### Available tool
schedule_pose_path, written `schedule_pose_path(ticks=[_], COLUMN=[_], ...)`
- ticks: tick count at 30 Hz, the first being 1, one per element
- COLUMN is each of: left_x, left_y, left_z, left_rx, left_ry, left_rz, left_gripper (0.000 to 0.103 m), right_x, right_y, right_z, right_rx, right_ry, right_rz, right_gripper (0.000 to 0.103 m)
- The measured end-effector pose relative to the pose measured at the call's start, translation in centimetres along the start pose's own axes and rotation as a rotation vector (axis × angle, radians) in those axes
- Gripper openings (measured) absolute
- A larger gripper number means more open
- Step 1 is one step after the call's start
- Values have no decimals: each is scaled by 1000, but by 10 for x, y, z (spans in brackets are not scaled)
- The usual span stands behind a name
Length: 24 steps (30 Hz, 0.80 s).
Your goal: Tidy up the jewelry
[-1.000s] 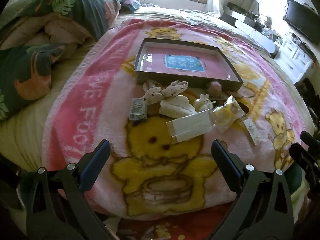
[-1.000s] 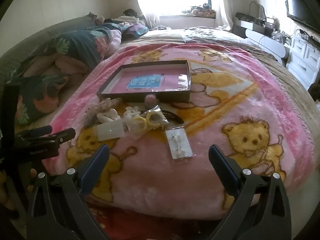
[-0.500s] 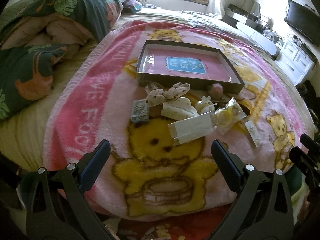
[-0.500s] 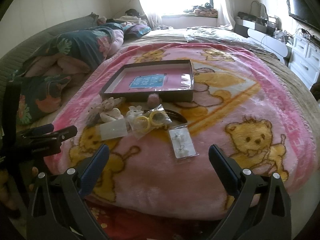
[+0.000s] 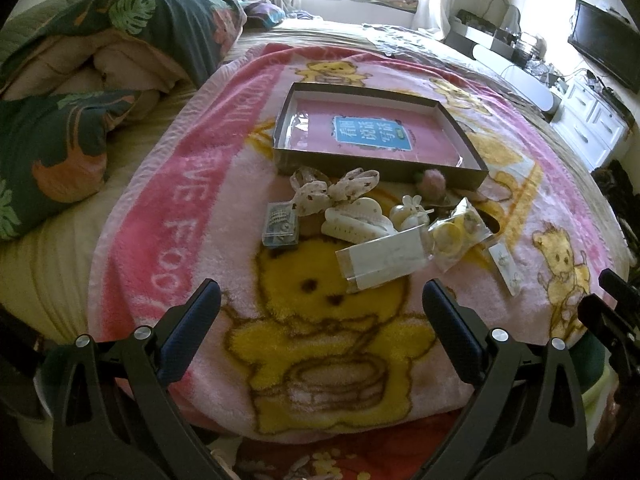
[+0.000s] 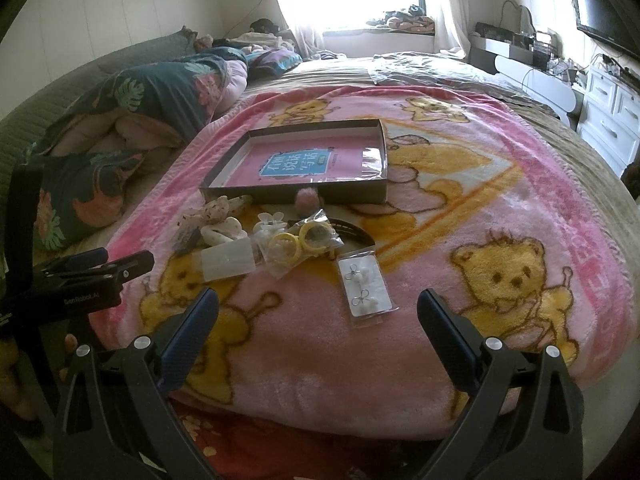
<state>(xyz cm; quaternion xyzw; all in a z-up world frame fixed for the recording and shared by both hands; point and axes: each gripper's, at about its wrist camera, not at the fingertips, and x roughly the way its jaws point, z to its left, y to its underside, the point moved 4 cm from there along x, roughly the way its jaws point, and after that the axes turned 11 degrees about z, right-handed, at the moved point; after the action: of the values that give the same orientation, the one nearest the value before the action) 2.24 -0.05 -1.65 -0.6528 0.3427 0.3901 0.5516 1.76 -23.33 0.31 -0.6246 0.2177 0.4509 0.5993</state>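
Observation:
A shallow dark box [image 5: 288, 162] [image 6: 352, 194] with a pink bottom lies on the pink bear blanket. In front of it sits a heap of jewelry: a spotted bow [image 5: 332, 190], a cream hair claw [image 5: 356, 222], a small clear case [image 5: 280, 226], a white packet [image 5: 384, 260] [image 6: 228, 262], a bag of yellow rings [image 5: 456, 236] [image 6: 298, 242], a pink pom-pom [image 5: 434, 180] [image 6: 307, 199] and an earring card [image 6: 364, 286] [image 5: 505, 264]. My left gripper [image 5: 320, 312] is open, short of the heap. My right gripper [image 6: 318, 316] is open, near the earring card.
Folded dark leaf-print quilts [image 5: 80, 80] [image 6: 152, 96] lie to the left on the bed. White drawers [image 5: 592, 128] and a TV [image 5: 608, 54] stand at the right. The other gripper [image 6: 80, 276] shows at the left edge of the right wrist view.
Both cameras have crept slightly forward and down toward the heap, which sits a little lower in the frames. Both grippers stay open and nothing on the blanket has moved.

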Motion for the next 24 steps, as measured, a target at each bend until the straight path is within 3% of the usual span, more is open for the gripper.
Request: schedule_pose_path(ticks=[24], left_x=[8], left_y=[-8], left_z=[13], left_rx=[-43], left_ry=[-24], left_rz=[6], left_gripper=[95], right_x=[6], right_y=[-12], right_z=[11], right_rx=[-16], right_ry=[-27], right_rz=[6], right_gripper=[99])
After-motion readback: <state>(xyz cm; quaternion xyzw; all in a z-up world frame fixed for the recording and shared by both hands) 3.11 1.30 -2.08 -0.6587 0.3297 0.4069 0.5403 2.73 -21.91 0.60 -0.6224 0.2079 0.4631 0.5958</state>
